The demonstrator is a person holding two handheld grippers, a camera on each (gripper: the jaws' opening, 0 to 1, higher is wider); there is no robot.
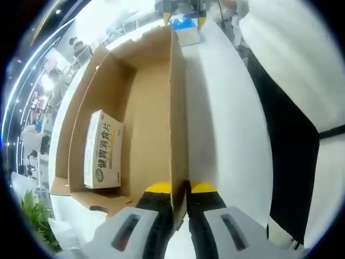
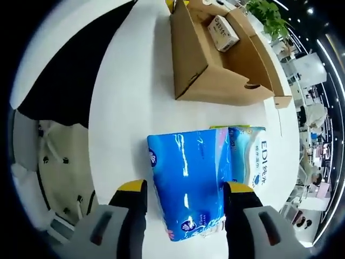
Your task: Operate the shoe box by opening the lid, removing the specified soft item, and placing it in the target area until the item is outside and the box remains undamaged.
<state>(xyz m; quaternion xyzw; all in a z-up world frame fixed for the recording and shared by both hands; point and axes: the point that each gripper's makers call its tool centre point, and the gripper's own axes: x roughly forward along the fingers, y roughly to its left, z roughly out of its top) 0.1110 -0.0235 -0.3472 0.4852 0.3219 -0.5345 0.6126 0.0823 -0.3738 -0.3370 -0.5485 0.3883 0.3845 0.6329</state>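
Left gripper [image 1: 180,189] fingers clamped the shoe box [image 1: 156,108] wall; right gripper [image 2: 186,194] fingers gripped the tissue pack [image 2: 194,181] beside it.

White table [image 2: 129,108], open cardboard shoe box [image 2: 197,65], blue tissue pack [image 2: 188,181] lying on it

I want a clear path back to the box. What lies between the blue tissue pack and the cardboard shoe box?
Only bare white table separates the blue tissue pack from the cardboard shoe box, as the right gripper view shows.
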